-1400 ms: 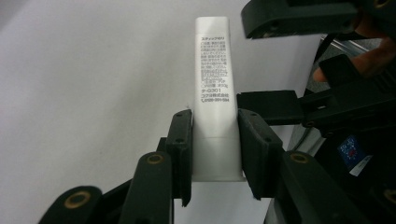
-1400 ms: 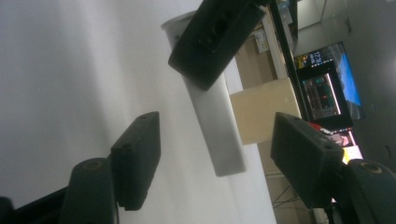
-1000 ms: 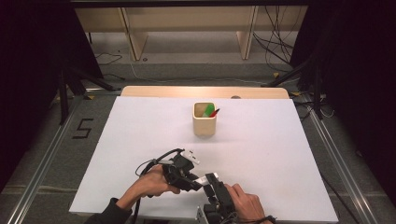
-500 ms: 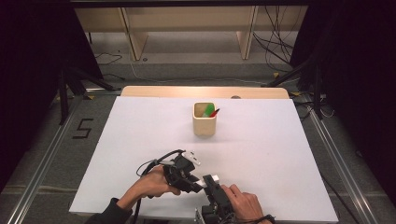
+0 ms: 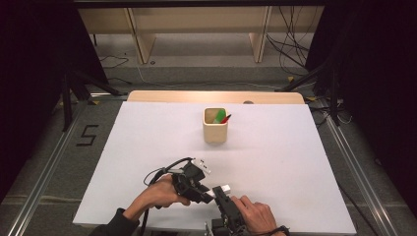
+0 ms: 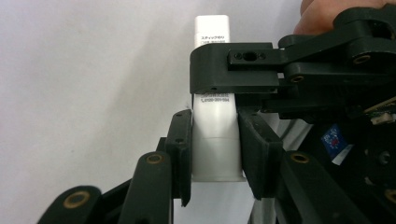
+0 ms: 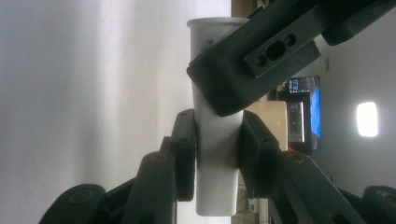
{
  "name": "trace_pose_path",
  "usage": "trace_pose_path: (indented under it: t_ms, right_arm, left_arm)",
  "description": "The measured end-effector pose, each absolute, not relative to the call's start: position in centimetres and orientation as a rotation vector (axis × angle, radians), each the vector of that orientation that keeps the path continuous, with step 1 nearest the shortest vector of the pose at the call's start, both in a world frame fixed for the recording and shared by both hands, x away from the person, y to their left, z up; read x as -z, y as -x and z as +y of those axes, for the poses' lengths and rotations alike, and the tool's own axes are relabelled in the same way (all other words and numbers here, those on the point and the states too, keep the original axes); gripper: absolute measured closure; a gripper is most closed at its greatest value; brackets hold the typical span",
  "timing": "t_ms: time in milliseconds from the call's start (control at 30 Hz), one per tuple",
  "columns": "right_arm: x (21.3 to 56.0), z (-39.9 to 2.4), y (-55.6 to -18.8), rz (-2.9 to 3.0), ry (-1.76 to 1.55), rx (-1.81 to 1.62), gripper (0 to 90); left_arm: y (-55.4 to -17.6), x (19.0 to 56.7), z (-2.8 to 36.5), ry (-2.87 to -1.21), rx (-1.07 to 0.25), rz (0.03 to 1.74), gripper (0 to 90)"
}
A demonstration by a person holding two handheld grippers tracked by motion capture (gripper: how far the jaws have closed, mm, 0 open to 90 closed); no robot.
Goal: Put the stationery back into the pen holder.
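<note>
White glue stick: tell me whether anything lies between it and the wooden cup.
Nothing visible does. The white glue stick is clamped by the left gripper and right gripper; bare white table lies between it and the wooden cup.

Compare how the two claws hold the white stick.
The left claw grips the white stick at its seamed end; the right claw grips it across the printed part. In the high view the left claw reaches in from the left, the right claw from below. The right claw's jaws have just been closing on the stick. Both claws press their pads on that same stick.
</note>
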State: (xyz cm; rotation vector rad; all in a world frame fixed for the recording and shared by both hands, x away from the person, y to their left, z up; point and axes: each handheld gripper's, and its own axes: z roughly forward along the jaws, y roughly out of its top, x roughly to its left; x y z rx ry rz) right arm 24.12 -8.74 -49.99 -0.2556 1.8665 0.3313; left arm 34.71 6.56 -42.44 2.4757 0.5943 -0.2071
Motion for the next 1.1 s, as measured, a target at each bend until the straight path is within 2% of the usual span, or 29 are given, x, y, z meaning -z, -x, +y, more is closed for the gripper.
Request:
trace_pose_path:
  t_ms: [67, 133, 300, 867, 1100]
  right_arm:
    - [50.0, -8.7, -24.1, 1.859, 0.263, -0.338, 70.5]
    - [50.0, -8.7, -24.1, 1.860, 0.265, -0.325, 70.5]
    - [50.0, -9.3, -24.4, 1.851, 0.265, -0.316, 70.5]
    - [48.5, -11.2, -25.9, 1.895, 0.091, -0.410, 70.5]
    - [47.3, -12.3, -27.0, 1.957, -0.060, -0.534, 70.5]
  left_arm:
    - [-34.7, 42.3, 6.6, -2.480, 0.222, 0.598, 64.6]
    - [-34.7, 42.1, 6.8, -2.480, 0.219, 0.600, 55.9]
    - [-34.9, 41.6, 7.8, -2.470, 0.186, 0.608, 43.7]
    - [-35.4, 41.9, 11.8, -2.257, -0.065, 0.684, 26.9]
    - [-35.5, 42.4, 13.8, -2.118, -0.166, 0.748, 24.8]
